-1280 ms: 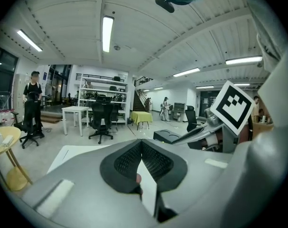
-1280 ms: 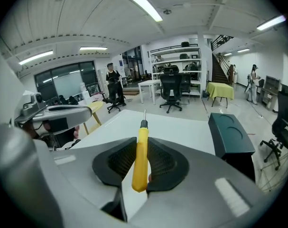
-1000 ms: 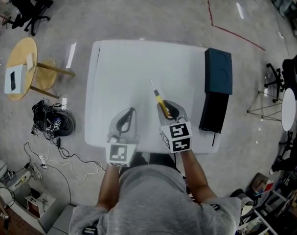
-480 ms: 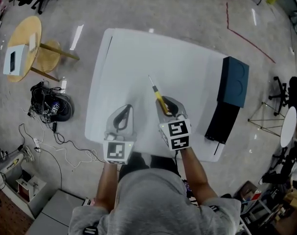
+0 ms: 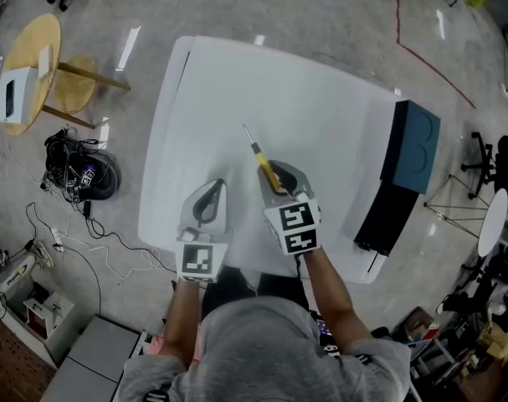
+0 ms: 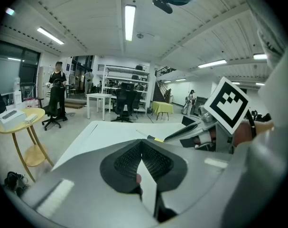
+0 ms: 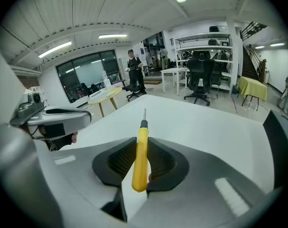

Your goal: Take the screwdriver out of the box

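Observation:
My right gripper [image 5: 273,174] [image 7: 141,153] is shut on the screwdriver [image 5: 259,157] [image 7: 142,159], gripping its yellow handle; the metal shaft sticks out forward over the white table [image 5: 312,115]. The left gripper [image 5: 212,199] [image 6: 140,158] hovers beside it on the left, shut with nothing between its jaws. The dark blue box [image 5: 415,149] stands open at the table's right edge, its black half [image 5: 385,216] lying nearer to me. In the left gripper view the screwdriver [image 6: 151,138] and the right gripper [image 6: 186,132] show at the right.
A round wooden stool [image 5: 28,65] with a white box on it stands left of the table, with a bundle of cables [image 5: 79,174] on the floor below it. In both gripper views there are office chairs, desks and a standing person in the background.
Both grippers have sunk towards the table and shifted slightly left in the head view. The screwdriver stays clamped in the right gripper. The head camera has swung, so the box appears further right.

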Demonstrator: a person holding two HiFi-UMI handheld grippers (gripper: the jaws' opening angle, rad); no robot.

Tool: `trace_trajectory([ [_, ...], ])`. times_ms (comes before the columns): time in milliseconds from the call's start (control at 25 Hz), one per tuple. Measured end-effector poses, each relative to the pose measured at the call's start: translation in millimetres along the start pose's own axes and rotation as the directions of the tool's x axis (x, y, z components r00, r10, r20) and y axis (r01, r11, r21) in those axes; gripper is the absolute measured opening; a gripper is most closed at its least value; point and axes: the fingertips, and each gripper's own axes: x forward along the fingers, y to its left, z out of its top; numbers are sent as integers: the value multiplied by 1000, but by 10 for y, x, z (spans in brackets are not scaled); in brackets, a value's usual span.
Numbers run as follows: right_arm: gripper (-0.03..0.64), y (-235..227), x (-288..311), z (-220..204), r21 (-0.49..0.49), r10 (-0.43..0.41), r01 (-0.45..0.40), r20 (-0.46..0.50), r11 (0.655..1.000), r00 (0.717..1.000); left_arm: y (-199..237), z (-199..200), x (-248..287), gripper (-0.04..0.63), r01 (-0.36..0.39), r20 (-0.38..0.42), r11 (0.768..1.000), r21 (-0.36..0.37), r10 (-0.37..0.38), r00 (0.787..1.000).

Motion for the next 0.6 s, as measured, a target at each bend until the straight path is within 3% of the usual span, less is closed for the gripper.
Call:
trace_trajectory([
  [600, 77, -28, 534, -172, -11, 41, -42, -69, 999, 997, 222, -289, 212, 12, -38, -37, 998, -49, 36, 999],
])
